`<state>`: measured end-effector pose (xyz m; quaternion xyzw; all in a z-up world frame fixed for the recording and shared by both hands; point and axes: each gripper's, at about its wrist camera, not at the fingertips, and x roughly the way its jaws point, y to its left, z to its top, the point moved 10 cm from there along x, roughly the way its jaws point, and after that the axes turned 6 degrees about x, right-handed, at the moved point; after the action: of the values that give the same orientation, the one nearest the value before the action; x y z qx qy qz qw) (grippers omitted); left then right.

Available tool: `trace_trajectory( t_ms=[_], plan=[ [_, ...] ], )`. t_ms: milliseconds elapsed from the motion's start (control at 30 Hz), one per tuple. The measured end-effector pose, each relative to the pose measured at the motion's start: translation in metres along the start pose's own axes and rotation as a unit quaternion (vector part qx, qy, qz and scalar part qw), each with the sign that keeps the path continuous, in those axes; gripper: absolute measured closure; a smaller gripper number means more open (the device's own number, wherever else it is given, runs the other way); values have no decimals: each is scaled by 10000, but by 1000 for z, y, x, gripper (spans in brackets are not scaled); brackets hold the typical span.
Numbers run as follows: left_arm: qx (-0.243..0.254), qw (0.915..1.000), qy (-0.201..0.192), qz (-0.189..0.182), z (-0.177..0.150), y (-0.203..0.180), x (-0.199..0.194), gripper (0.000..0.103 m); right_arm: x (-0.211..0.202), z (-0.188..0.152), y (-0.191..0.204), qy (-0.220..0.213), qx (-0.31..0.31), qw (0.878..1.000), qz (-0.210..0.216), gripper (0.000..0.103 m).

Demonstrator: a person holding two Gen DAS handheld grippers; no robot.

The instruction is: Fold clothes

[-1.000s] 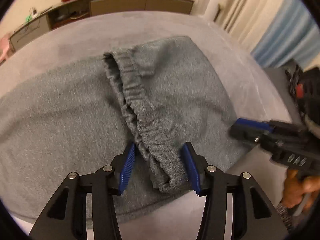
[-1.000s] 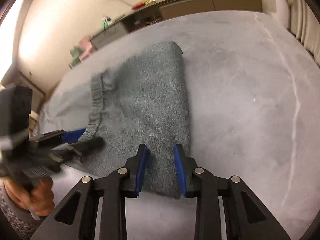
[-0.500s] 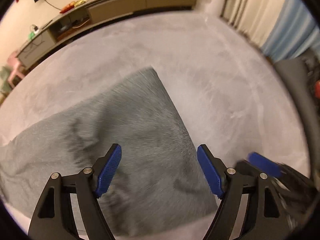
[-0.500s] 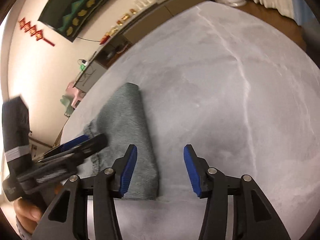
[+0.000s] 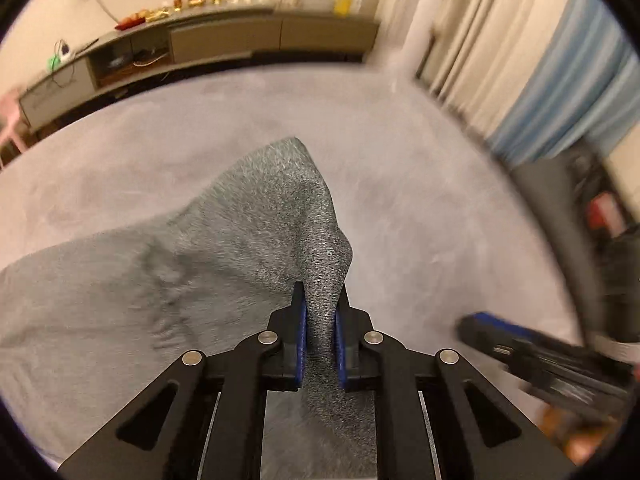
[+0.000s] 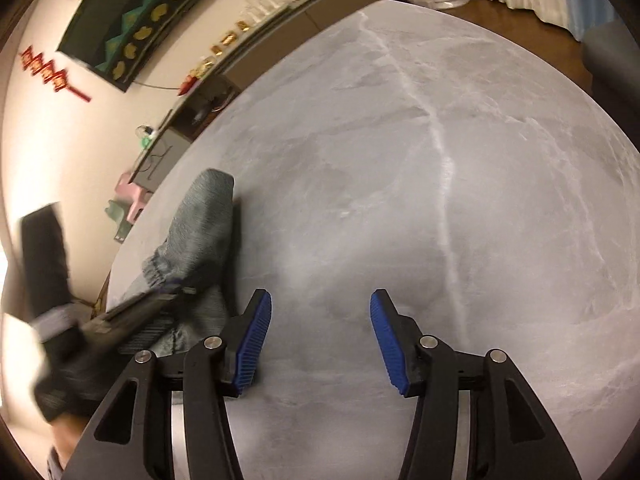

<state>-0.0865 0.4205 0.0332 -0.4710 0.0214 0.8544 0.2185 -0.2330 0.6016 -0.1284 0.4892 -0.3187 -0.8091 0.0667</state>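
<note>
While the left tongs (image 5: pixel 321 334) are closing, their blue pads already pinch a ridge of the grey knit garment (image 5: pixel 224 256), pulling it up off the grey worktop (image 5: pixel 420 184). Rest of the garment lies on the worktop, left of the left tongs. Right tongs (image 6: pixel 320 344) stand apart, nothing between them, over bare worktop right of the garment.

We are looking across a pale grey marbled surface (image 6: pixel 460 184) toward a long low sideboard (image 5: pixel 224 40) standing against a cream wall (image 6: pixel 36 152). Warm light is falling on white and blue curtains (image 5: pixel 532 80), while a dark framed picture (image 6: pixel 132 12) is hanging above.
</note>
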Motion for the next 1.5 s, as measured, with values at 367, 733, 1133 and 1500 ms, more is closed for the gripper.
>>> trace_trajectory(
  t_ms=[367,733,1133,1500],
  plan=[
    [-1790,9824,-297,-447,-100,223,-60,71,46,-67,178,832,-1538,9770,1221,49],
    [-1795,9833,-255,-177,-119,247,-52,51,122,-132,233,1105,-3321,9366,-174,55],
    [288,9974,-58,-664,-131,97,-25,51,200,-18,240,1259,-2171,9673,-370,50],
    [244,9967,-143,-760,-143,94,-25,52,218,27,242,37,-2290,9696,-858,81]
  ],
)
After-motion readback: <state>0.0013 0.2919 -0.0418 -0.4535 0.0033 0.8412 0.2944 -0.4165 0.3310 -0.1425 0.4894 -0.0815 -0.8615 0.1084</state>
